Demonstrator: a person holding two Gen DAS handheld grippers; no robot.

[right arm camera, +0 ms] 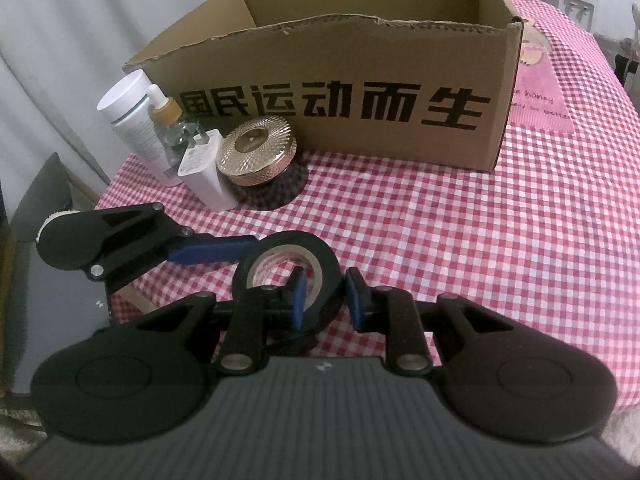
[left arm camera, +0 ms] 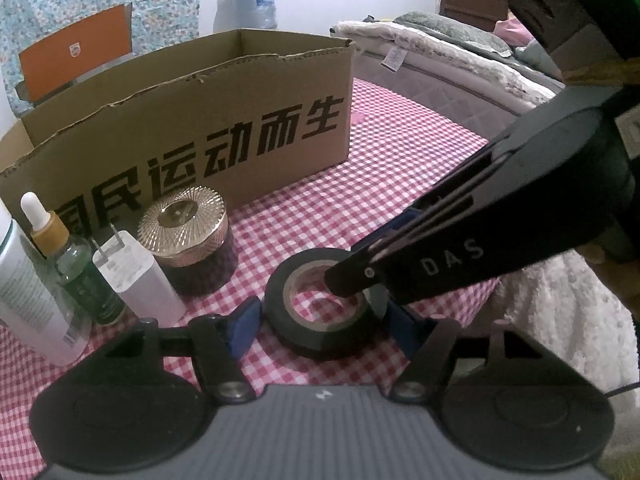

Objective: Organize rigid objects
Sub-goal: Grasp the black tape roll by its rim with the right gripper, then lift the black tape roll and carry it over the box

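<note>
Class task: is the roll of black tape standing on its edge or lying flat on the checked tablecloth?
Lying flat. The black tape roll rests on its side face on the tablecloth, its core hole facing up with the checks visible through it.

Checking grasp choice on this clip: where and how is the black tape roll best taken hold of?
Grip the tape roll by its ring wall, one finger in the open core, one outside, coming from above on the near side. It lies flat on the checked cloth, so the hole faces up. The right gripper is pinching it that way.
</note>
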